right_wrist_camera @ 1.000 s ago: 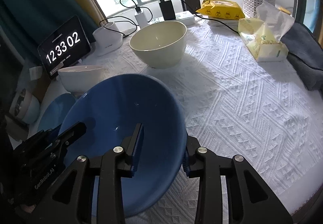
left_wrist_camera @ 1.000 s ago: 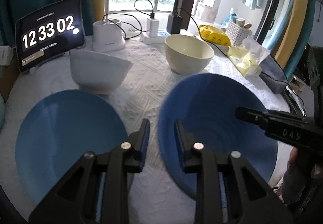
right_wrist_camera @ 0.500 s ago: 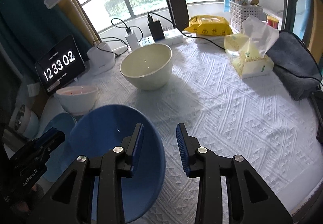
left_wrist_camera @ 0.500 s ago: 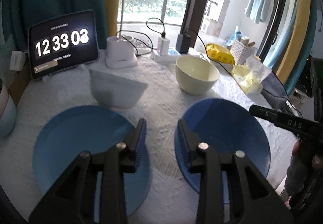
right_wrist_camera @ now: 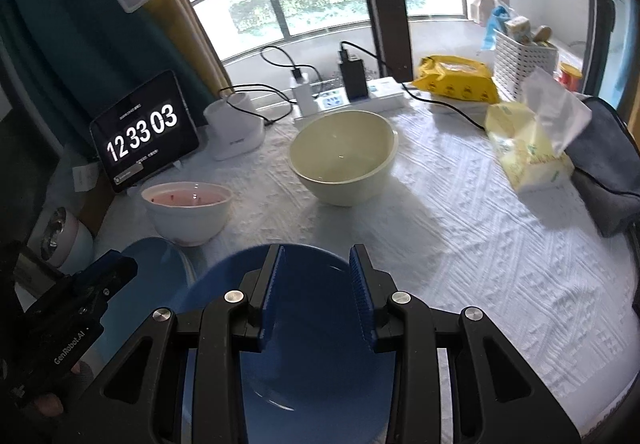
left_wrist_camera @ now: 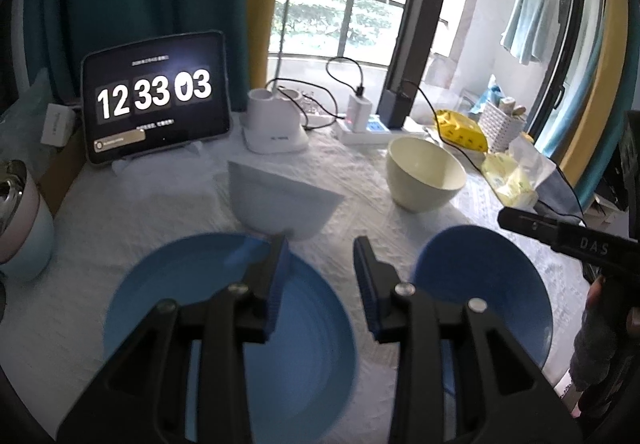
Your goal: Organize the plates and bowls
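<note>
Sorting is not yet done: two blue plates (left_wrist_camera: 304, 324) (left_wrist_camera: 488, 284) lie apart near the cream bowl (right_wrist_camera: 344, 160) and white bowl (right_wrist_camera: 188, 212); left gripper (left_wrist_camera: 320, 284) and right gripper (right_wrist_camera: 316, 296) hover released, unloaded

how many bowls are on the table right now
2: a cream bowl mid-table near the power strip, and a white bowl with a pinkish inside by the clock tablet. None seems hidden.
</note>
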Tool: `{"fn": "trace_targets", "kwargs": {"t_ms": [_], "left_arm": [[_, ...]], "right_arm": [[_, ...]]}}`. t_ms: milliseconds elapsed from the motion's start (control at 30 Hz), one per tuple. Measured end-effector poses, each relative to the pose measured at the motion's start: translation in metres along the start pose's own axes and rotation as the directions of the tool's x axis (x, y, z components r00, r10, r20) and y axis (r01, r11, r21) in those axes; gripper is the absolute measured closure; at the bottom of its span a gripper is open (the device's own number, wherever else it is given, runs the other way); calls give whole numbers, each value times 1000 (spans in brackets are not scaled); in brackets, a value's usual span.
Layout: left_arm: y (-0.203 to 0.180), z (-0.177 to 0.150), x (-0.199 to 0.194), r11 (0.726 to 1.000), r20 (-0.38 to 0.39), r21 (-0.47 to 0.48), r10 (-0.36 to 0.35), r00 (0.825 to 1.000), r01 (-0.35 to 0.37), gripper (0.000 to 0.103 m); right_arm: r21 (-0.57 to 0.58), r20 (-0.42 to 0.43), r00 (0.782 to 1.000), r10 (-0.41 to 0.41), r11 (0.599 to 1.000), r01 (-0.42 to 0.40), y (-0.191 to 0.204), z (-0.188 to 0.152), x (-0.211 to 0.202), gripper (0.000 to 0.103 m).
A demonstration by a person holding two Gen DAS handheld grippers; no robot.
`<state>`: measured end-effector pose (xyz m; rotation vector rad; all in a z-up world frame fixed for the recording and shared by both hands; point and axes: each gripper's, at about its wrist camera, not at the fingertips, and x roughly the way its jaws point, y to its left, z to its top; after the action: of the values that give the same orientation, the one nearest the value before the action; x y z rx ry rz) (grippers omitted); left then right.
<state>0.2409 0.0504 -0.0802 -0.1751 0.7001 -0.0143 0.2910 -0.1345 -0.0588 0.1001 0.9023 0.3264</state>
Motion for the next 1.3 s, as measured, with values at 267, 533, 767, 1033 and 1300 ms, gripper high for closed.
{"fn": "trace_targets", "kwargs": {"t_ms": [267,533,767,1033,1300], "left_arm": [[29,15,0,1000,14,-14,10,1000,-10,68],[55,32,7,1000,21,-19,3,1000,-3,67],[72,43,21,999,15,-35,-17,1000,18,67],[81,57,36,995,17,-65,-75,997,76,58],[88,64,59,992,-20,-89,-88,996,86,57]], "right_arm": [[-19,-9,1000,24,1000,-24,33,13,15,68],[-30,-29,999,41,999,-42,61,23,37,68],[-18,-58,997,54,998,-55,80,27,56,68],[16,-94,995,42,999,-41,94,39,71,68],[111,-159,986,51,993,-33,100,45,105,68]]}}
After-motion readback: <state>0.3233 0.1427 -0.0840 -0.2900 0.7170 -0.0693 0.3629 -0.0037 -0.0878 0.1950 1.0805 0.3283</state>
